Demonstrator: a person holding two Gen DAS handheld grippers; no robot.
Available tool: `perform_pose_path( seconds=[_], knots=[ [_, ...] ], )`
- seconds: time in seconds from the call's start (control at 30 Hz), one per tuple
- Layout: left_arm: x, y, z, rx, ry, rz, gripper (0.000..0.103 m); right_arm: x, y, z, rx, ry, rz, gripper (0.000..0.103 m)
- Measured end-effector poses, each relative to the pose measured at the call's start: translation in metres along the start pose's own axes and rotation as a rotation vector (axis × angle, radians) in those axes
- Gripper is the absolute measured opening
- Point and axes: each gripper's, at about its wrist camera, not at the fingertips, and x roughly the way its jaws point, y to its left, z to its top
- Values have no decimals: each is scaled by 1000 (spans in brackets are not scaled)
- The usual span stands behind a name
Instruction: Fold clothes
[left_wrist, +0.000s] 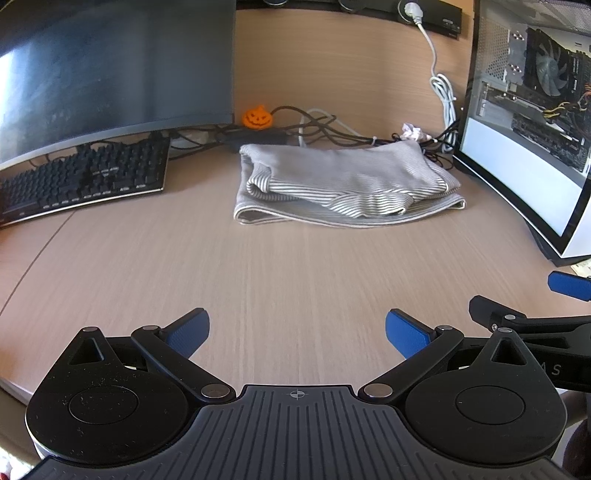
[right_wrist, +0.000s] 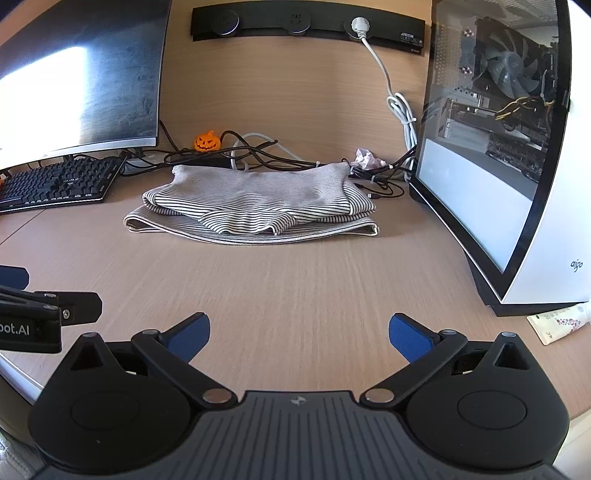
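A grey and white striped garment (left_wrist: 343, 186) lies folded in a flat bundle on the wooden desk (left_wrist: 295, 277), near the back; it also shows in the right wrist view (right_wrist: 255, 206). My left gripper (left_wrist: 297, 332) is open and empty, held over the desk's front part, well short of the garment. My right gripper (right_wrist: 299, 334) is open and empty too, beside the left one and equally far from the garment. The right gripper's side shows at the right edge of the left wrist view (left_wrist: 535, 317).
A black keyboard (left_wrist: 81, 181) and a monitor (left_wrist: 110, 74) stand at the left. A computer case (right_wrist: 517, 147) with a glass side stands at the right. Cables (right_wrist: 258, 155), an orange pumpkin figure (right_wrist: 207, 141) and crumpled paper (right_wrist: 365, 157) lie behind the garment. A tube (right_wrist: 557, 321) lies front right.
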Motion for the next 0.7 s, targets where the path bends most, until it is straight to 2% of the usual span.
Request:
perform_pose_path(
  seconds=[0.7],
  knots=[
    [7,15,5,41,-6,-55,103,-3,13,2,-1,18,-82,103]
  ],
)
